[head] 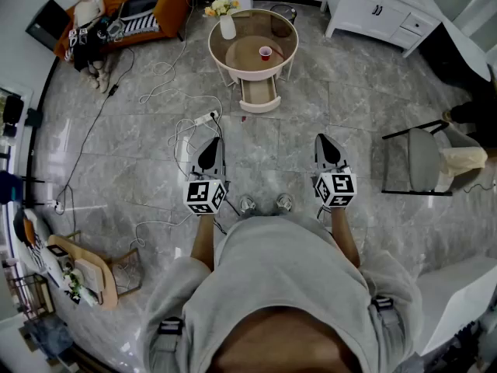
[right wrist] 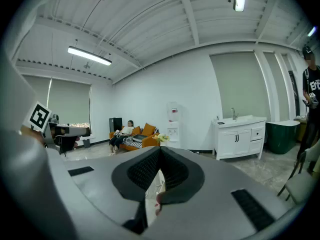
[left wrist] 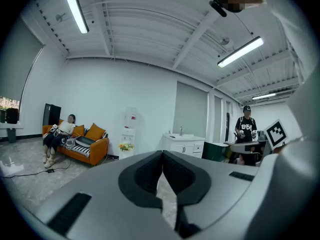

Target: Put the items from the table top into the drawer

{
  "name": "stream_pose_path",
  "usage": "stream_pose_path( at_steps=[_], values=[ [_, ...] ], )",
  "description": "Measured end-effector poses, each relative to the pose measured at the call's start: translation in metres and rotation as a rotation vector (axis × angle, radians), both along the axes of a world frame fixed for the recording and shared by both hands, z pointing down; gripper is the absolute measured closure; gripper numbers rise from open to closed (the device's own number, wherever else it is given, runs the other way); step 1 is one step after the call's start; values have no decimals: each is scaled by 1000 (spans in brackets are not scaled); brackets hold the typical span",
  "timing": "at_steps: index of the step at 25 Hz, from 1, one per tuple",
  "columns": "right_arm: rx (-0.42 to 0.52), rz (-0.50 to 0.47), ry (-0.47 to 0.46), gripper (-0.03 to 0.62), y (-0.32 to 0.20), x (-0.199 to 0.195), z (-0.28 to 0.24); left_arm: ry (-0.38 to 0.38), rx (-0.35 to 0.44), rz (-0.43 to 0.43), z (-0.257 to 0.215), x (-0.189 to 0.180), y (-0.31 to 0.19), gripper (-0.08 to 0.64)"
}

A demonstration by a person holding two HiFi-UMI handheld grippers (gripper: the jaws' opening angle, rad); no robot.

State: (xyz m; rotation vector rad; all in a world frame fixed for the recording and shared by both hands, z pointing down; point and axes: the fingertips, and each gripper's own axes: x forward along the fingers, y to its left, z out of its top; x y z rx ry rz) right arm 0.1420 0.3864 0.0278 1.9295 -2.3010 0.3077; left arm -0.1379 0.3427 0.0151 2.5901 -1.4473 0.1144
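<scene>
Much of what we see is grey marble-tiled floor (head: 311,130), and it lies between us and the work. At the far side stands the round glass-topped table with a pale frame (head: 213,53), well apart from us, and its open drawer (head: 258,99) juts out on the near side. Loose white cables and a power strip (head: 182,130) trail across the floor to the left of our path. We judge these the first hazard, since a foot could catch them on the walk in.

We hold the left gripper (head: 211,144) and the right gripper (head: 326,142) close to our body and roughly level. Both have their jaws pressed together on nothing.

On the tabletop a white vase of yellow flowers (head: 227,26) stands at the far left. It looks top-heavy and could topple under a careless pinch. The small red cup (head: 265,52) near the middle could crush or skid away.
</scene>
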Motion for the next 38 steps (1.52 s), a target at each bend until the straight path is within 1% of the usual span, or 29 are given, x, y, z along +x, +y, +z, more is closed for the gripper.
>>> stream_pose_path(
  at_steps=[9, 14, 19, 30, 38],
  values=[
    [-2, -3, 10, 569, -1, 1, 1, -6, -4, 4, 5, 3, 2, 544],
    [10, -18, -22, 569, 0, 0, 0, -11, -5, 1, 5, 5, 3, 544],
    [8, -22, -19, 569, -2, 7, 1, -10, -9, -3, 6, 14, 3, 543],
    [19, -56, -21, 569, -4, 42, -4, -11, -5, -13, 3, 59, 8, 543],
    [19, -88, -37, 569, -7, 68, 2, -18, -1, -21, 7, 97, 12, 543]
  ],
)
